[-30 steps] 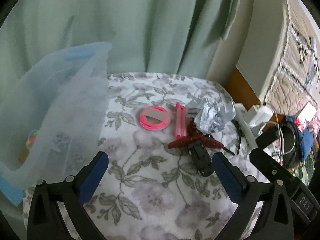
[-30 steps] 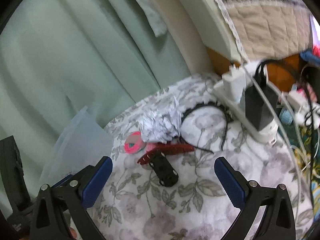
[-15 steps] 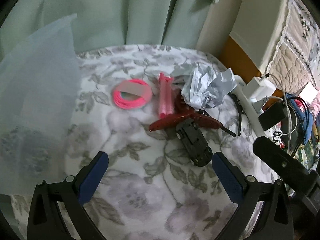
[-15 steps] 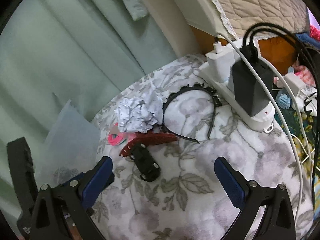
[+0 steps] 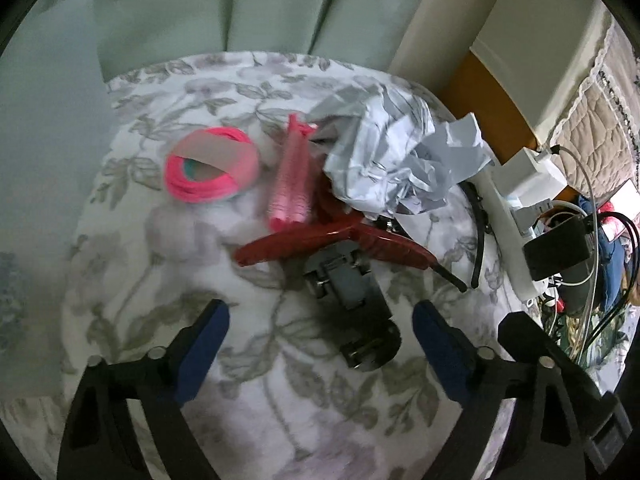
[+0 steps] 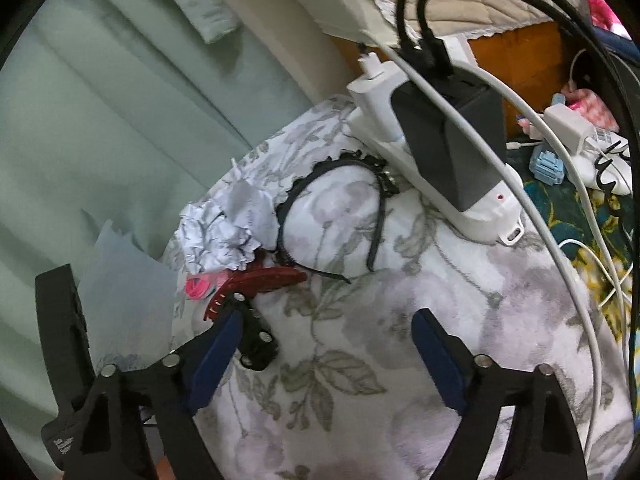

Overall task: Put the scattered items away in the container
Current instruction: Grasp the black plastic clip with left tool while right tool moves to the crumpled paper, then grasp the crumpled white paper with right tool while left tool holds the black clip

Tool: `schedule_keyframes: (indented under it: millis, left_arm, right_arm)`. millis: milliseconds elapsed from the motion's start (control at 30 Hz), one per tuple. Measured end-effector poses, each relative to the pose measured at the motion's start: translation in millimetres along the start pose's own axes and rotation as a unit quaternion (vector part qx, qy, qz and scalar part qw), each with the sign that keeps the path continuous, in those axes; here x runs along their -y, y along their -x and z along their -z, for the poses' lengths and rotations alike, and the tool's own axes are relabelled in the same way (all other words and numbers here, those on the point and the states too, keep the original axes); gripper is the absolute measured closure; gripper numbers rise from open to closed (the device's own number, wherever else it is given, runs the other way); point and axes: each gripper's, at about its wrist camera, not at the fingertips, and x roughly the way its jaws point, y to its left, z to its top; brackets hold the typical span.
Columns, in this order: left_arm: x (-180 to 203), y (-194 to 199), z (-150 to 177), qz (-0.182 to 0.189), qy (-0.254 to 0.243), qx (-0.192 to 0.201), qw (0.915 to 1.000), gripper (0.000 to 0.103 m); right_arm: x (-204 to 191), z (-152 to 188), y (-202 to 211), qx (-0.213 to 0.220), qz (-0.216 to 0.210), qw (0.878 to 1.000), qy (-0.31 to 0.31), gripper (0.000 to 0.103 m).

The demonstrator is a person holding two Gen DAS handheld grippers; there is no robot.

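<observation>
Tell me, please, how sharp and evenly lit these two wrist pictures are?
Left wrist view: smeared by motion, the pink coil and floral cloth soft, the toy car dark with shadow beside it. Right wrist view: crisper, the black headband well defined. Both: fisheye bending, black vignetted corners, no strong glare.

I have brought my left gripper [image 5: 320, 316] down and closer to the floral-covered table [image 5: 160, 264], tipping it more steeply, so the clutter fills more of its view. The black toy car [image 5: 352, 300] now sits just ahead of its fingertips, toward the right one. The clear plastic container [image 6: 128, 300], large at the left a second ago, has slid almost out of the left view. My right gripper [image 6: 324, 320] has also dropped and rolled; its left fingertip now overlaps the toy car. The jaws of both grippers have just been closing a little, with nothing pressed between them.
</observation>
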Motion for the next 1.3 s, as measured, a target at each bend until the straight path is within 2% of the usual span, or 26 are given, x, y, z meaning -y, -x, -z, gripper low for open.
schedule_keyframes:
  millis: [133, 267, 333, 433, 533, 767, 933, 1100, 1233, 1300]
  left_arm:
    - [5.5, -7.7, -1.0, 0.003, 0.003, -0.003, 1.0000, 0.021]
    - [6.1, -14.3, -2.2, 0.004, 0.008, -0.008, 0.9999, 0.037]
    - [5.7, -15.8, -3.2, 0.002, 0.011, -0.007, 0.9999, 0.041]
    - [2.9, -14.0, -4.5, 0.006, 0.016, 0.000, 0.9999, 0.058]
    - [-2.3, -12.0, -3.7, 0.008, 0.022, 0.002, 0.9997, 0.065]
    - [-22.5, -4.1, -1.6, -0.004, 0.038, 0.011, 0.9992, 0.069]
    - [-37.3, -1.1, 0.3, -0.005, 0.055, 0.010, 0.9984, 0.069]
    - [-44.9, 1.7, 2.4, 0.000, 0.062, 0.012, 0.9980, 0.069]
    - [-53.4, -2.8, -1.5, 0.007, 0.070, 0.011, 0.9975, 0.069]
    - [-54.8, -2.7, -1.4, 0.009, 0.071, 0.011, 0.9973, 0.069]
  right_arm:
    - [1.9, -1.6, -0.5, 0.003, 0.004, 1.000, 0.003, 0.023]
    - [1.5, -2.3, -1.6, 0.003, 0.004, 1.000, 0.005, 0.025]
    - [-0.4, -2.4, -1.9, 0.002, 0.003, 1.000, 0.010, 0.026]
    - [-5.4, -3.6, -2.8, 0.003, 0.001, 1.000, 0.018, 0.027]
    - [-12.4, -7.2, -6.3, 0.004, -0.007, 1.000, 0.024, 0.027]
    - [-35.4, -20.6, -19.6, 0.006, -0.027, 0.998, 0.049, 0.028]
    - [-49.2, -31.2, -35.9, 0.003, -0.035, 0.998, 0.057, 0.038]
    - [-62.2, -40.3, -52.6, 0.003, -0.039, 0.997, 0.065, 0.042]
    - [-66.5, -44.7, -68.4, -0.007, -0.039, 0.997, 0.064, 0.050]
    - [-66.5, -44.9, -72.6, -0.007, -0.043, 0.997, 0.058, 0.050]
